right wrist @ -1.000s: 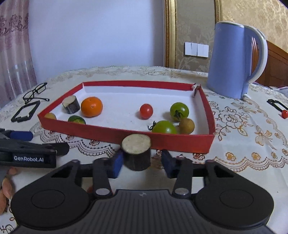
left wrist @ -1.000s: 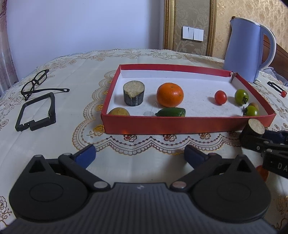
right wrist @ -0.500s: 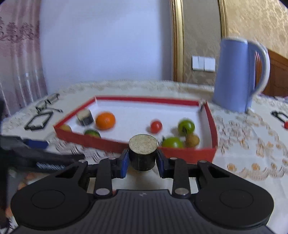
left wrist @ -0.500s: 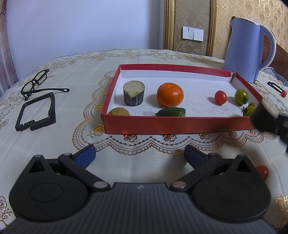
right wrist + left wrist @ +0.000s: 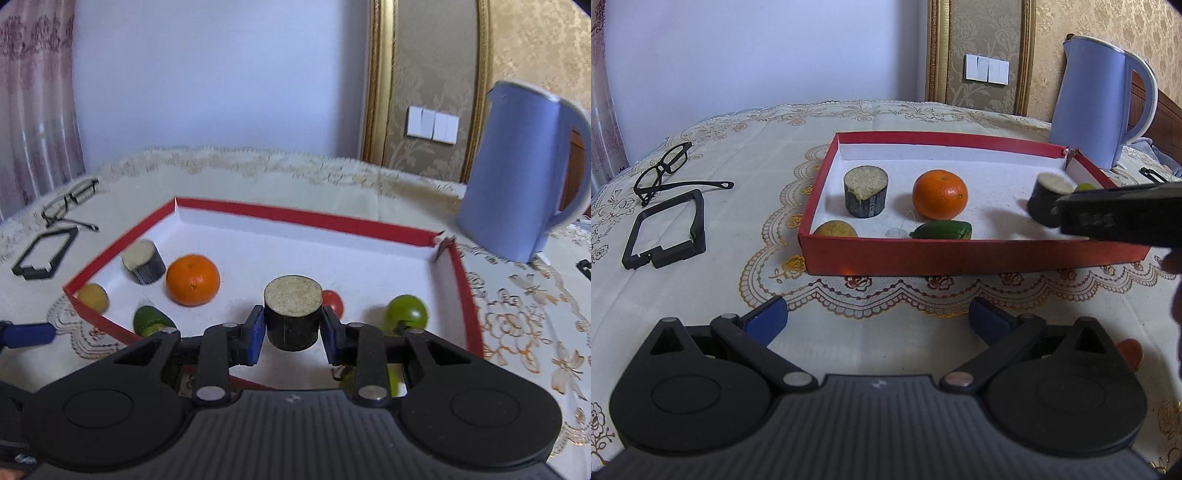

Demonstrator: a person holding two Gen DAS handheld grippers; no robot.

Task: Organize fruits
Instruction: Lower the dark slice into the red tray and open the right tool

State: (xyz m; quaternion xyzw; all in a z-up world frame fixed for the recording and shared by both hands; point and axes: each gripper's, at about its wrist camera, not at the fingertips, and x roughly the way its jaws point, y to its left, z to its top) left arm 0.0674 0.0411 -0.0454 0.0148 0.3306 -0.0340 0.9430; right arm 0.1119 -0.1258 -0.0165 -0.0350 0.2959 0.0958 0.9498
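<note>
While the right gripper [image 5: 293, 334] is hovering over the near part of the red tray [image 5: 306, 217], its blue pads [image 5: 256, 335] are clenching a short dark cylinder [image 5: 293, 316] with a pale, grainy flat top, a cut chunk with dull, faintly striped skin. From the left wrist view, that gripper [image 5: 1043, 206] is reaching in level from the right, blurred, carrying the chunk [image 5: 1050, 197] above the tray's right half.

A second, similar chunk [image 5: 865, 191] is standing upright on the tray's white, speckled floor near the left wall [image 5: 818, 192]. Just to its right a round, glossy orange [image 5: 939, 194] is sitting, with a smooth green fruit [image 5: 942, 230] lying in front of it by the near wall. A dull yellow round fruit [image 5: 836, 229] is resting in the near left corner. A shiny green tomato [image 5: 405, 314] and a red tomato [image 5: 333, 301] are sitting on the right side.

The left gripper [image 5: 875, 319] is resting low over the lace-patterned cloth [image 5: 738, 155], short of the tray, its jaws spread wide and holding nothing.

Black glasses [image 5: 666, 170] are lying at the far left, and a smooth blue kettle [image 5: 1100, 99] is standing behind the tray.
</note>
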